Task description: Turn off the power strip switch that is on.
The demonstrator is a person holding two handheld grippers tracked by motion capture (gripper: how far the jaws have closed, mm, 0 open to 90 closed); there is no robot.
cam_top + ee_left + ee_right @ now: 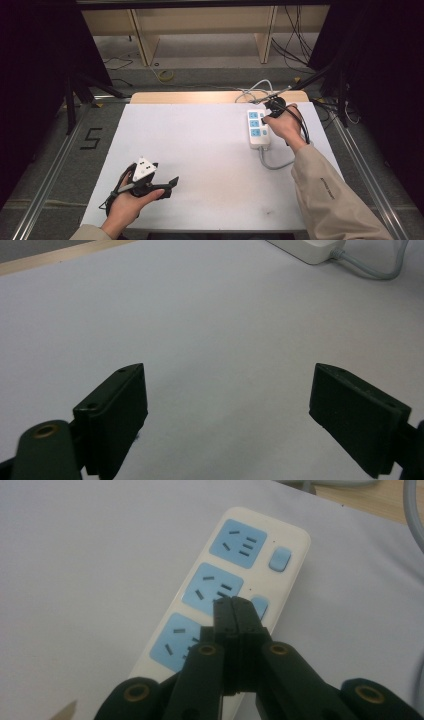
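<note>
**Closed right gripper poised over a three-outlet power strip**

The power strip (259,128), white with three blue outlets, is lying flat on the white table (200,150) toward the table's far right. Its long axis is running from the near edge toward the far edge; its grey cord (274,163) is leaving the near end and curling off to the right. In the right gripper view a blue switch (279,559) is sitting beside the far outlet, and a second switch beside the middle outlet is being half covered by the jaws. The right gripper (234,605) is hovering over the strip's middle, its jaws pressed together with nothing between them; whether the tips are touching the strip cannot be told. In the high view the person's hand is hiding most of this gripper. The left gripper (170,184) is resting near the table's near left corner, well apart from the strip, its fingers (117,415) spread wide over bare tabletop. There the strip's corner is being cut off by the frame's top edge.
</note>
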